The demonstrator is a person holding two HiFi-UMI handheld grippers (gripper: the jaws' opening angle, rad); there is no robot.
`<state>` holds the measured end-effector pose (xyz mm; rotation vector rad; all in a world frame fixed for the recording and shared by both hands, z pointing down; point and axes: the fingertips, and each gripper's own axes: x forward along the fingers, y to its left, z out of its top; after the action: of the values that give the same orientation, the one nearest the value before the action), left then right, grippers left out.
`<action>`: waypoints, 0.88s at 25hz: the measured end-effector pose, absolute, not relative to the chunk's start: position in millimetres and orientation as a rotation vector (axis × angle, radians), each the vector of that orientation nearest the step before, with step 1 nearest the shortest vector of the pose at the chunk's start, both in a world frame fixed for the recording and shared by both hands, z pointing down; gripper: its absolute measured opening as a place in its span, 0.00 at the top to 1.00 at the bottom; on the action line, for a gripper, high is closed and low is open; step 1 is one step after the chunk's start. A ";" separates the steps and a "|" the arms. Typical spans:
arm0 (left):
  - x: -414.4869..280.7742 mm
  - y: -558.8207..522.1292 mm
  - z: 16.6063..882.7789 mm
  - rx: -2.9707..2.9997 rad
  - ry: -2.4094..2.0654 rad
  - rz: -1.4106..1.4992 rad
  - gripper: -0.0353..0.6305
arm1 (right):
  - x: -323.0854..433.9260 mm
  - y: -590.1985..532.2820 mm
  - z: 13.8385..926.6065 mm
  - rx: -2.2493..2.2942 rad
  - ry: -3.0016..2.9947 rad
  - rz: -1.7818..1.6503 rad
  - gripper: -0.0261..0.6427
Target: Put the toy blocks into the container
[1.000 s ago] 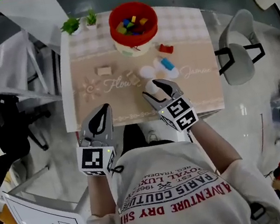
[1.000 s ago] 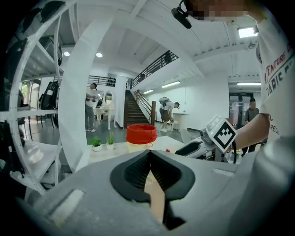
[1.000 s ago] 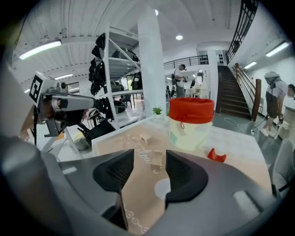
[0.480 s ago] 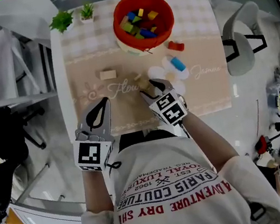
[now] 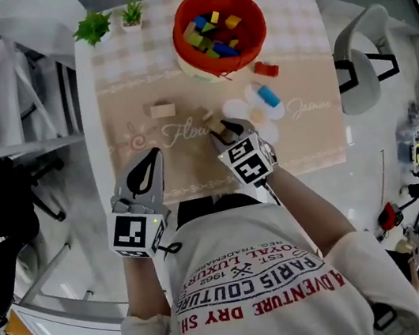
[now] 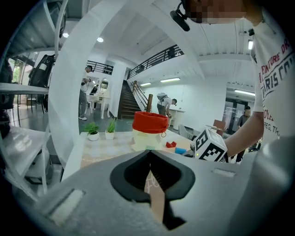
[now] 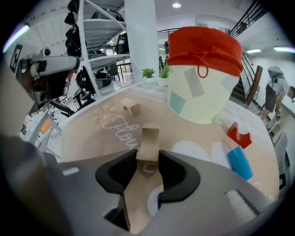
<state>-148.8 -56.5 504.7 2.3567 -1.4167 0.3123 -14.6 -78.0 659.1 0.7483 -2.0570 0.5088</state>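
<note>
1. Head view shows me at the near edge of a worktop (image 5: 308,137) covered with a tan mat. I hold one gripper in each hand.
2. My right gripper (image 5: 226,130) points down at the middle of the mat. Its fingers have just been closing. Now they pinch a tan notched toy block (image 7: 150,138) by its two sides. I cannot tell if the block touches the mat.
3. My left gripper (image 5: 155,156) hangs over the near left part of the mat. Its fingers are pressed together at the tips, with nothing between them.
4. A round container with a red cloth top and a cream bottom (image 5: 181,43) stands at the far side of the worktop. Many coloured toy blocks (image 5: 212,35) lie inside it.
5. Three more blocks lie loose on the mat. A small tan block (image 5: 161,110) is off to the left. A red block (image 5: 265,69) is just beside the container. A blue block (image 5: 268,96) lies near my right gripper.
6. Two little green plants (image 5: 93,28) stand in the far left corner.
</note>
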 end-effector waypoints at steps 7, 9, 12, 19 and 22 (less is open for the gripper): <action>-144.8 -52.2 485.0 2.376 -1.470 0.301 0.94 | -11.4 -83.4 631.2 0.711 -2.108 0.470 0.74; -141.0 -51.0 476.7 2.394 -1.481 0.298 0.94 | -9.0 -87.3 612.8 0.715 -2.133 0.445 0.74; -135.9 -52.7 459.9 2.432 -1.523 0.281 0.94 | -3.4 -94.2 580.9 0.727 -2.178 0.379 0.74; -128.4 -64.7 416.9 2.527 -1.588 0.253 0.94 | -4.8 -117.9 494.6 0.757 -2.307 0.208 0.74; -124.9 -70.4 403.2 2.573 -1.584 0.241 0.94 | -7.1 -136.5 458.5 0.800 -2.342 0.129 0.74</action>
<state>-124.9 -70.4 403.2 2.5727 -1.5844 0.2408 -7.1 -136.5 458.5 0.7999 -2.3420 0.1294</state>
